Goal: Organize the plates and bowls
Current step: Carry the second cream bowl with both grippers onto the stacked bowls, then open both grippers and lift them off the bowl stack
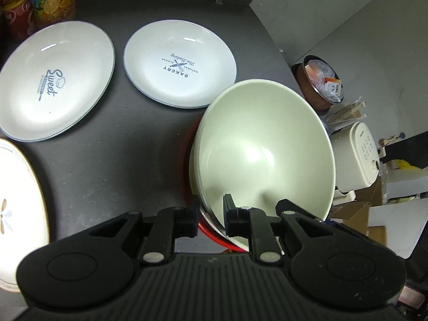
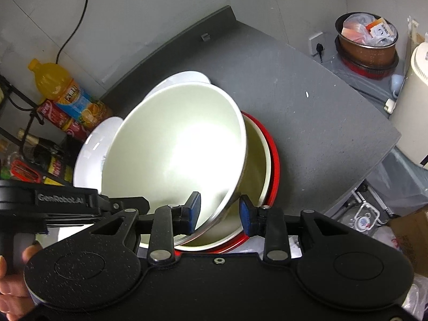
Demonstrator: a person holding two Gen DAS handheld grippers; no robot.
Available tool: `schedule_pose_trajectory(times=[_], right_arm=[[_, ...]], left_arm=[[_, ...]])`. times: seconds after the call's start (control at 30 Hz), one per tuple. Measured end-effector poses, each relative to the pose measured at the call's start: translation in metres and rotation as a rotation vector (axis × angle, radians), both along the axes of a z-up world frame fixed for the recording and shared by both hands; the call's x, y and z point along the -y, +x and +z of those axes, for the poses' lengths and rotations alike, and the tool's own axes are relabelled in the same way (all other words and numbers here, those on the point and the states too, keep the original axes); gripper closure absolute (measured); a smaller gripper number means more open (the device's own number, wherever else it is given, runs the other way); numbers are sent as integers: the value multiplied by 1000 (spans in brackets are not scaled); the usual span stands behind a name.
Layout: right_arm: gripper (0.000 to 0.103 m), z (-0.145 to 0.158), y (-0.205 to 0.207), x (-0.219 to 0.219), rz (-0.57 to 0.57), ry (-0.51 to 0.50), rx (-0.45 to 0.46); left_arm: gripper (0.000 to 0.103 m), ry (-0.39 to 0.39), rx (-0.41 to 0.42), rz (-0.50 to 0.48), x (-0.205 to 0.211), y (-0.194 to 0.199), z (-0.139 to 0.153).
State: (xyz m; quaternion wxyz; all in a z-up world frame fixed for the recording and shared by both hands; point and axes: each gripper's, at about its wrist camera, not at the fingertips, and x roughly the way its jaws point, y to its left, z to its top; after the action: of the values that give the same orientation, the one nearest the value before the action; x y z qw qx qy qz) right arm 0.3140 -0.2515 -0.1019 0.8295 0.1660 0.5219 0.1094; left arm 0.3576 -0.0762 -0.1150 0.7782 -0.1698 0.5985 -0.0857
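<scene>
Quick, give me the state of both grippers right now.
Left gripper: shut on the rim of the tilted cream bowl.
Right gripper: open, one finger on each side of that bowl's rim, not clamped.

Left gripper [image 1: 210, 215] clamped; right gripper [image 2: 220, 214] parted, straddling.

Left tool [image 1: 210, 215] astride cream bowl [image 1: 263, 144] rim

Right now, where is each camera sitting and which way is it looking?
Left wrist: sits on the left gripper, looking along its jaws across the dark table at the cream bowl and two printed plates.
Right wrist: sits on the right gripper, looking at the cream bowl with jaws either side of its rim; a hand shows.
Both share the bowl, table and juice bottle.
</scene>
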Motion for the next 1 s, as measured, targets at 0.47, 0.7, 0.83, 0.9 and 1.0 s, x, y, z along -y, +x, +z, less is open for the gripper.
schedule_pose_trajectory(times=[0.47, 0.7, 0.83, 0.9, 1.0], right_arm=[[32, 24, -2, -4, -9, -40, 10], [23, 39, -14, -7, -34, -58, 38], [21, 45, -19, -12, -37, -57, 49], [18, 48, -22, -14, -38, -53, 52], [12, 53, -25, -21, -27, -50, 67]], left_arm=[[57, 51, 51, -16, -7, -1, 25], [44, 52, 87, -11, -20, -11, 49], [40, 59, 121, 9, -34, -25, 64], [34, 78, 130, 14, -41, -32, 69], [31, 103, 162, 24, -54, -44, 77]])
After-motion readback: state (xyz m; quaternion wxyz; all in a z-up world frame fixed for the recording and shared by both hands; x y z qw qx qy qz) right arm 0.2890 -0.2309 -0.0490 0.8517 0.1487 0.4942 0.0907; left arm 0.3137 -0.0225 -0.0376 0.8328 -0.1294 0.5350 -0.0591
